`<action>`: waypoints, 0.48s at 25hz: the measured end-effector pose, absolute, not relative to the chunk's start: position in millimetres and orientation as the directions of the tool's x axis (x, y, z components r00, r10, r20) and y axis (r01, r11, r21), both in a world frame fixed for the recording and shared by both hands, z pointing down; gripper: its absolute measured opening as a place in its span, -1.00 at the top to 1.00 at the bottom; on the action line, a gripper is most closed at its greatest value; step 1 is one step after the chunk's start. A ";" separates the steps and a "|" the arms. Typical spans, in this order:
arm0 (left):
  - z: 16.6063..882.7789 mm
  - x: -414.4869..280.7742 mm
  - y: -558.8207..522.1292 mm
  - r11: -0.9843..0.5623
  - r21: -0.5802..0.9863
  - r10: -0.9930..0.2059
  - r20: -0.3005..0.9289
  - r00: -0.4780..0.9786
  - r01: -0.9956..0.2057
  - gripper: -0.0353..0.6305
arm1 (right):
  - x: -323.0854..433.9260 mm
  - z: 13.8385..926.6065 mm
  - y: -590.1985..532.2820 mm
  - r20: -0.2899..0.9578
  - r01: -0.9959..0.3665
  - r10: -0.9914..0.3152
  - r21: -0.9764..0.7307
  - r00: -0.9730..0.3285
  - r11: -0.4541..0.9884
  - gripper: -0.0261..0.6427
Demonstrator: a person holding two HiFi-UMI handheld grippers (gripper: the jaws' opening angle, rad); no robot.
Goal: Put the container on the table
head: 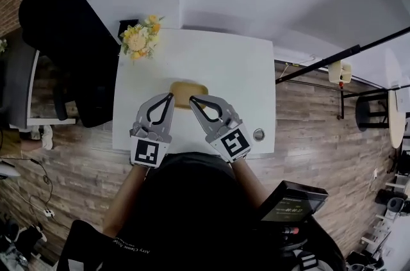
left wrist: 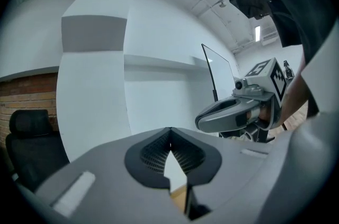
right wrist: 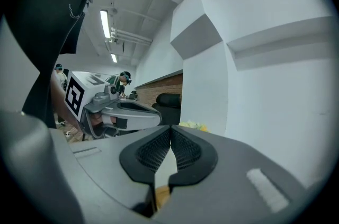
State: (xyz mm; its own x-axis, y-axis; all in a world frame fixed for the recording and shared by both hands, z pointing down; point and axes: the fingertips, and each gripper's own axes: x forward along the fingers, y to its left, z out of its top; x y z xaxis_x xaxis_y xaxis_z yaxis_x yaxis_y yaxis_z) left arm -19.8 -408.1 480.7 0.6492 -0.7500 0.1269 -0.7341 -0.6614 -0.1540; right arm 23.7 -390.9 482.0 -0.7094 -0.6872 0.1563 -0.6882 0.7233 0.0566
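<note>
Left hand-held gripper (head: pixel 170 96) and right hand-held gripper (head: pixel 192 98) are closed at the container's (head: pixel 188 88) near rim; lower both evenly so it lands flat on the counter (head: pixel 221 65).

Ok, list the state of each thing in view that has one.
left gripper: shut, empty.
right gripper: shut, empty.
container: resting on the table, between the two grippers.
flowers: standing at the table's far left corner.
</note>
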 end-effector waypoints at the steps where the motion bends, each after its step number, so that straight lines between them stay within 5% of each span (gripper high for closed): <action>1: 485.1 -19.7 -405.0 -0.669 -0.155 -0.744 0.133 0.655 -0.727 0.89 | 23.3 487.6 -388.3 0.171 -0.694 -0.691 0.053 -0.702 0.718 0.87; 12: 496.3 -17.0 -391.7 -0.689 -0.100 -0.725 0.122 0.678 -0.718 0.90 | -3.4 514.9 -369.4 0.249 -0.645 -0.627 0.014 -0.738 0.764 0.88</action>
State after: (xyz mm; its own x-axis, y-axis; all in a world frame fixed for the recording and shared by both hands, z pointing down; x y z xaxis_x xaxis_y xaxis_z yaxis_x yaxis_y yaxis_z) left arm -17.0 -391.7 496.3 0.6782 -0.7247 0.1220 -0.7180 -0.6888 -0.1000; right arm -3.4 -369.4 514.9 -0.7379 -0.6271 0.2494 -0.6447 0.7643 0.0142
